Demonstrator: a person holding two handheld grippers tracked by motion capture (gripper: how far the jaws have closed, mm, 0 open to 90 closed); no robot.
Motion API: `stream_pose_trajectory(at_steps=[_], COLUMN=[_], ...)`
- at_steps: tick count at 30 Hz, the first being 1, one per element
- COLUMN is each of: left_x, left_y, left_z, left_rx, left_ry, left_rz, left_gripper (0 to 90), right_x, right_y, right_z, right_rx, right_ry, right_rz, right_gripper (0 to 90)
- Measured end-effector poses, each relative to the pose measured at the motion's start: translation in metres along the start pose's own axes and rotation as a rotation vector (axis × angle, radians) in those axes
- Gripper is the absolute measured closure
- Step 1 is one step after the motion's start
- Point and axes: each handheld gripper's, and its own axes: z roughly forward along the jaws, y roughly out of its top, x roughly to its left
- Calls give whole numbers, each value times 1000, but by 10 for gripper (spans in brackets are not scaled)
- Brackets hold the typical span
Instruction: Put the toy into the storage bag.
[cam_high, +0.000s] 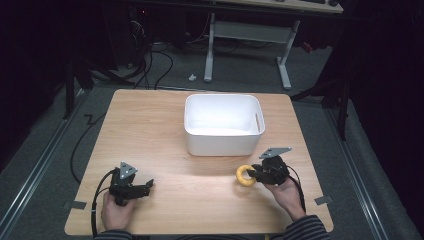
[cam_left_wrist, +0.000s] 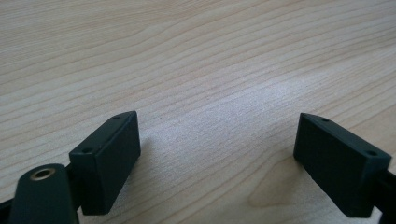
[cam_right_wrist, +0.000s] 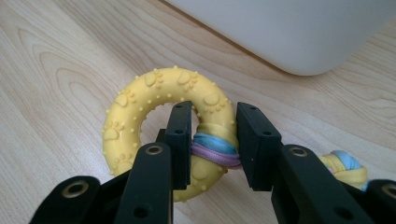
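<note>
A yellow rubber ring toy (cam_right_wrist: 140, 107) with paw-print bumps and a blue, purple and yellow cloth band knotted through it is clamped between the jaws of my right gripper (cam_right_wrist: 214, 144), which press on the banded part. In the high view the ring (cam_high: 243, 175) hangs just off the table at the front right, in front of the white bin (cam_high: 223, 125), with the right gripper (cam_high: 256, 174) beside it. My left gripper (cam_left_wrist: 217, 154) rests low over bare wood at the front left (cam_high: 149, 186), its jaws wide apart with nothing between them.
The white bin's rounded corner (cam_right_wrist: 299, 42) rises just beyond the ring. A knotted cloth tail (cam_right_wrist: 345, 165) trails to the right of the jaws. Beyond the wooden table (cam_high: 150, 130) lie cables on a grey floor and a white desk frame (cam_high: 250, 35).
</note>
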Motion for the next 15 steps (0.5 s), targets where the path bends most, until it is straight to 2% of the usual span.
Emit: stream_pose_trajectory(at_steps=[6,15], left_x=[0,0], left_y=[0,0], left_z=[0,0], left_rx=[0,0], left_ry=[1,1], left_rz=[-1,0], left_gripper=[150,150], right_x=[-4,-7], right_y=[3,6], right_z=[-4,-13], right_rx=[11,-4], right_ry=[-9,-17], right_rz=[1,-3], right_gripper=[683,683])
